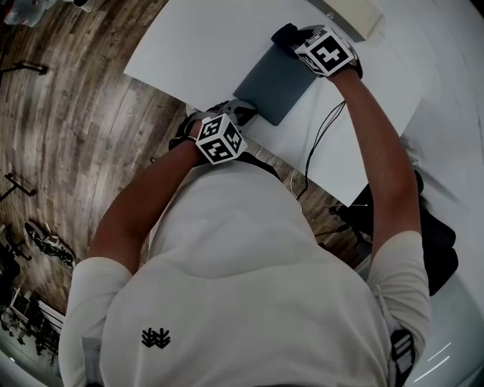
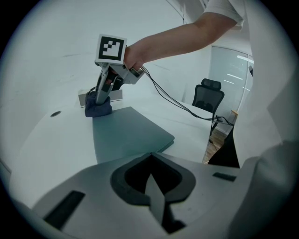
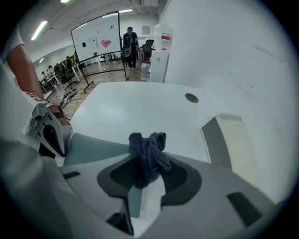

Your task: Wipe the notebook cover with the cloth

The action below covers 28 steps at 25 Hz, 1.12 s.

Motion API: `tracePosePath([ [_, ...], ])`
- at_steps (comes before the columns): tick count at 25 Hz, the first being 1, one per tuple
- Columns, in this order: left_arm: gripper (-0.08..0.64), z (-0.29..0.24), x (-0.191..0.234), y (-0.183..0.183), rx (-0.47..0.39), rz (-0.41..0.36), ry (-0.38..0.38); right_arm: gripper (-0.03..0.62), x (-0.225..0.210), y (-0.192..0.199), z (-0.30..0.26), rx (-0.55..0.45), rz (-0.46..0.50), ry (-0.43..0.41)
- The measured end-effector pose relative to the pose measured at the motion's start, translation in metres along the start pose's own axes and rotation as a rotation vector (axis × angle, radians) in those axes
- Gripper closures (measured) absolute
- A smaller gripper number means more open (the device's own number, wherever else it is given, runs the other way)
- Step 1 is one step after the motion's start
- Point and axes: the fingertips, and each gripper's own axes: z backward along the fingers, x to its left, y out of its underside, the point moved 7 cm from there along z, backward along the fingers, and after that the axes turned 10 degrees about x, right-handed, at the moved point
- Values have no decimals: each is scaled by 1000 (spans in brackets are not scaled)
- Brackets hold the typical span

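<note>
Tabletop [image 1: 189, 45], white and broad, took the upper part of the head view, with wood floor [image 1: 76, 128] to its left; on it, just above frame centre, lay the grey notebook [image 1: 278, 82], closed and flat, one corner toward you; a pale flat box [image 1: 355, 15] sat beyond it at the top edge. Your left gripper [image 2: 154, 189] stood at the notebook's near corner, left of centre in the head view; its jaws were together, with nothing seen between them in its own view. Your right gripper [image 3: 140, 191] was at the notebook's far corner, upper right of centre; its jaws were pinched on the dark blue cloth [image 3: 148, 151], which bunched up out of them. At the upper left of the left gripper view, that cloth sat at the notebook's far corner, touching the cover; a thin black cable [image 1: 321, 136] ran from your right gripper across the table toward the lower right.
</note>
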Motion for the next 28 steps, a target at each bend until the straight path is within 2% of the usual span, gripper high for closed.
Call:
tracePosePath([
  [8, 554, -2, -4, 0, 1, -2, 4, 459, -19, 11, 2, -1, -32, 120],
  [17, 554, 0, -1, 7, -15, 2, 11, 459, 0, 53, 25, -81, -160, 127],
  [21, 554, 6, 2, 13, -31, 36, 1, 457, 30, 82, 45, -152, -266, 120],
  [24, 554, 15, 5, 17, -47, 79, -8, 457, 59, 111, 56, -241, -399, 89],
  [28, 554, 42, 3, 15, -110, 194, 1, 457, 117, 151, 65, -405, -590, 0],
])
